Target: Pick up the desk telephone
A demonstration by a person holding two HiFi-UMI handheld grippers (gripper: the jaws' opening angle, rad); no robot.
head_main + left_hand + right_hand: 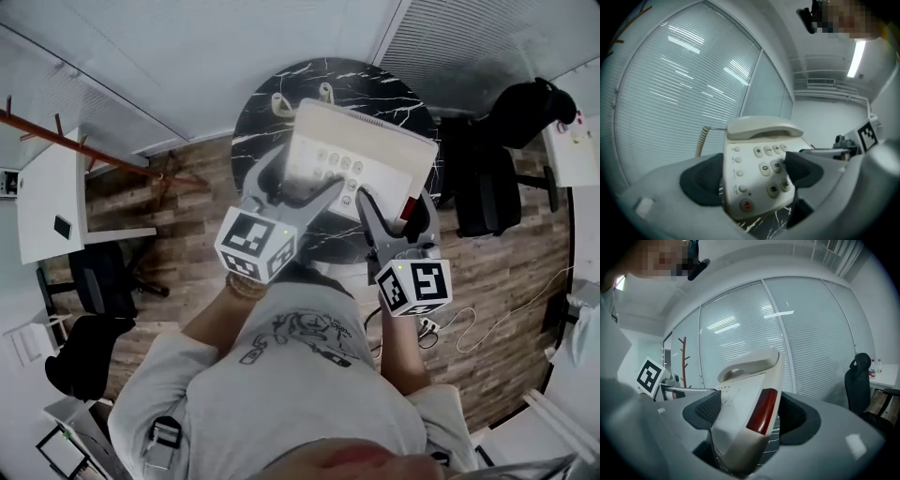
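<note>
left gripper (302, 180) clamped on the desk telephone (361, 155) at its left side | right gripper (395, 208) clamped on its right side, so it stayed level between both | likely held up off the dark round worktop (375, 80) just beyond

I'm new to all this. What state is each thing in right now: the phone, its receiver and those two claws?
desk telephone: held tilted above the round table, gripped at both sides.
handset: seated in its cradle.
left gripper: shut on the desk telephone's keypad side.
right gripper: shut on the side with the red panel.
</note>
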